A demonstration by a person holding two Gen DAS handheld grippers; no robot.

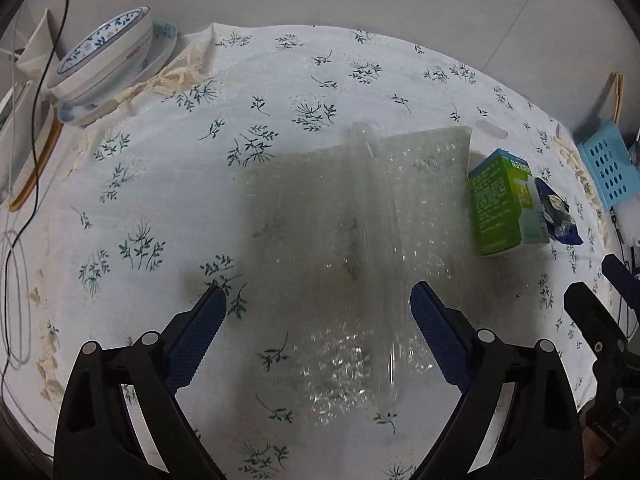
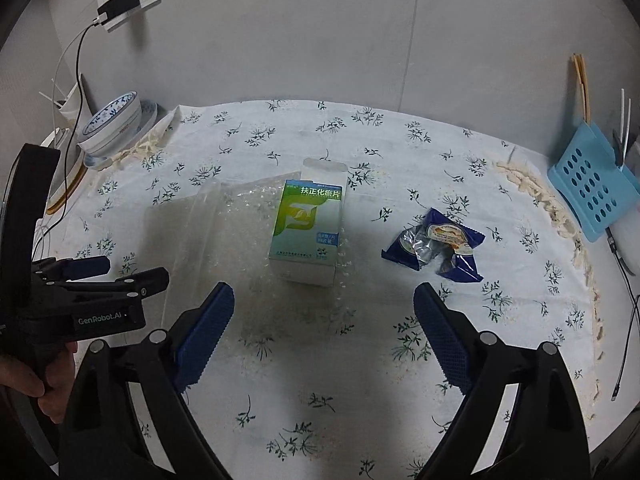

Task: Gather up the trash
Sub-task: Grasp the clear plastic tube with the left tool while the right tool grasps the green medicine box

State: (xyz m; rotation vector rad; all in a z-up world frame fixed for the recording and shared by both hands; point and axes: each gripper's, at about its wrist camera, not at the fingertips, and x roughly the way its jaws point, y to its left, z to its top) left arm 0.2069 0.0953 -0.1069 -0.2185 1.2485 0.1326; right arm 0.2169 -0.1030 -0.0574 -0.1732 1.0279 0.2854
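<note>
Each handheld tool is a black plastic two-finger gripper with angular, triangular cut-out arms. The left gripper [image 1: 316,300] carries two dark blue rubbery pads [image 1: 208,320] with a fine diamond-knurled texture and a saw-toothed edge, fixed to the black fingers. Round silver pivot pins [image 1: 89,347] sit at the linkage joints. The right gripper [image 2: 324,300] is built the same, with matching blue textured pads [image 2: 436,320] and silver pins. Seen from the right wrist view, the left tool's black body bears white lettering "GenRobot.AI" [image 2: 100,319], small screws along its fingers, and a bare hand [image 2: 36,384] around its grip.
</note>
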